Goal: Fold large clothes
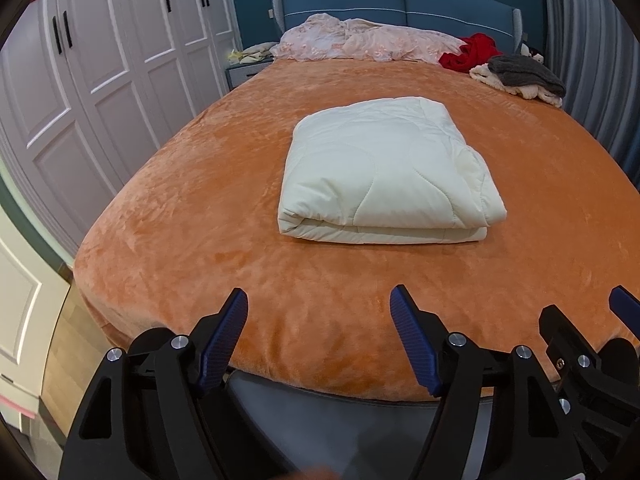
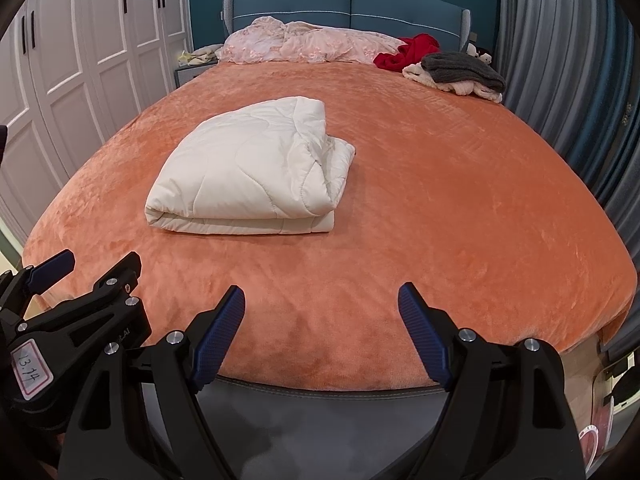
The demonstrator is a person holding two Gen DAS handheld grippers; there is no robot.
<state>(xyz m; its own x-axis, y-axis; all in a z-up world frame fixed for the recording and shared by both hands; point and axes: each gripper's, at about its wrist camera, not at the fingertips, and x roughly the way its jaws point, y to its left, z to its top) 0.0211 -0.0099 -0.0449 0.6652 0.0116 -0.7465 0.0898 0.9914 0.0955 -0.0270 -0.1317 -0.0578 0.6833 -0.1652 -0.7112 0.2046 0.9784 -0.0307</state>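
While folded, white quilt (image 1: 390,176) on bed (image 1: 200,220)

Black claw (image 1: 318,300), ribbed blue pads (image 1: 224,336), silver screws (image 1: 179,341)

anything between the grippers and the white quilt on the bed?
Nothing visible. Only bare orange bedspread lies between the open left gripper, the open right gripper and the folded white quilt. The red and grey clothes sit far behind it, near the headboard.
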